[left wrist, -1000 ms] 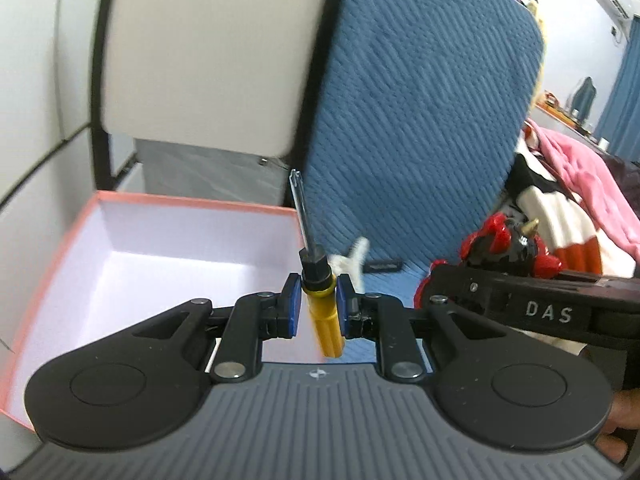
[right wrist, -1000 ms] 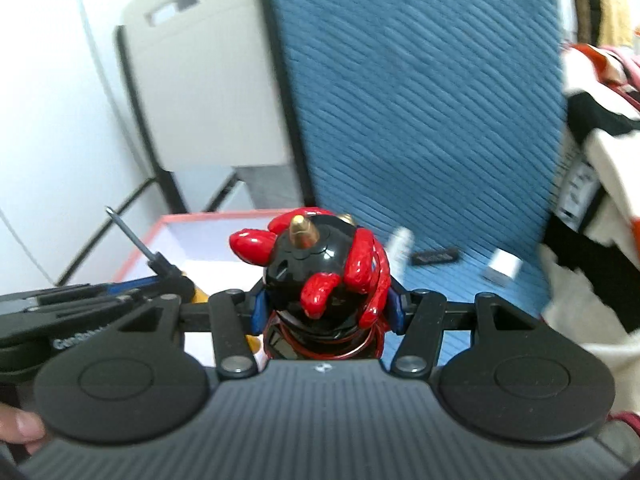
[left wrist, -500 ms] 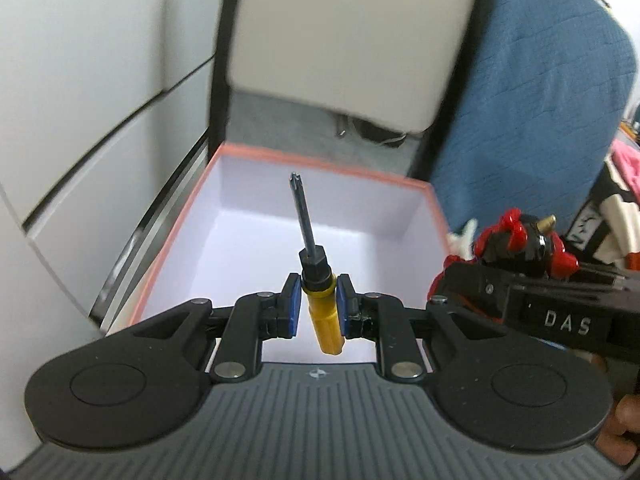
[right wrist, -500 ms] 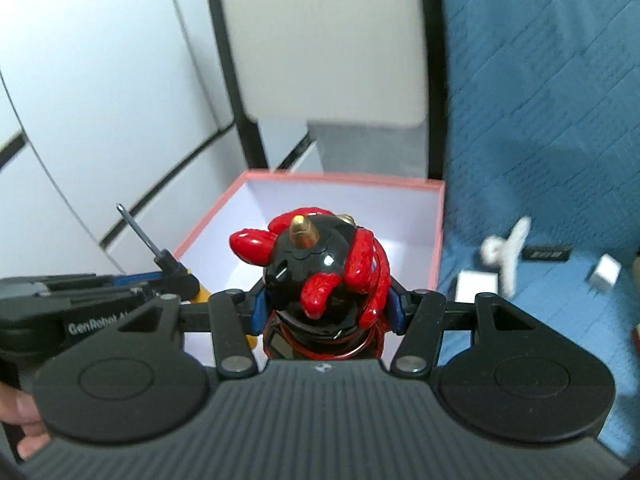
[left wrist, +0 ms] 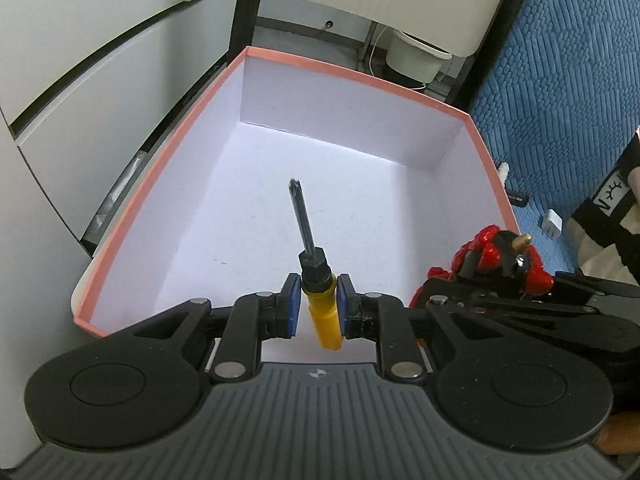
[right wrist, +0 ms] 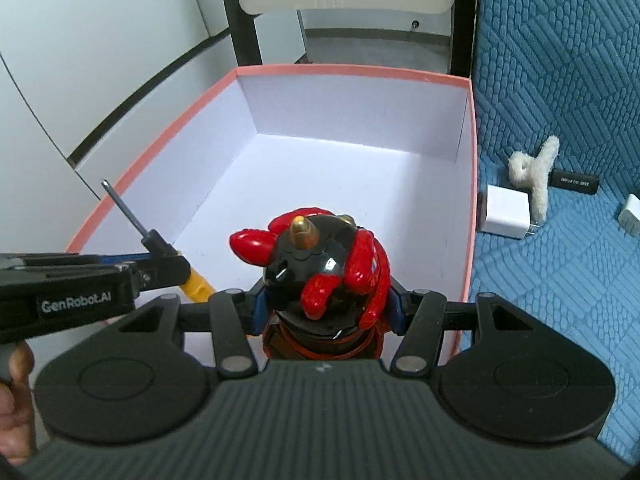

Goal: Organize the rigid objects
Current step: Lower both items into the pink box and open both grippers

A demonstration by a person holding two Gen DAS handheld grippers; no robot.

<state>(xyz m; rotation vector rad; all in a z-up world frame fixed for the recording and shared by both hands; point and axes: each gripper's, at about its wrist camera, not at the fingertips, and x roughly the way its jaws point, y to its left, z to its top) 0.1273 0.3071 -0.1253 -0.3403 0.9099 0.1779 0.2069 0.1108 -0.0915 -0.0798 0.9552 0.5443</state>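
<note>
Here the left gripper clamps a screwdriver, the right gripper a figurine, above the box beside a charger.

Blue quilted mat under box, charger.

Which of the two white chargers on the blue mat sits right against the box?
The bigger white charger, beside the box wall and the fuzzy white clip. The smaller charger lies farther right, apart from the box.

A yellow-handled screwdriver and a red-and-black horned figurine are held above the pink-rimmed white box.
</note>
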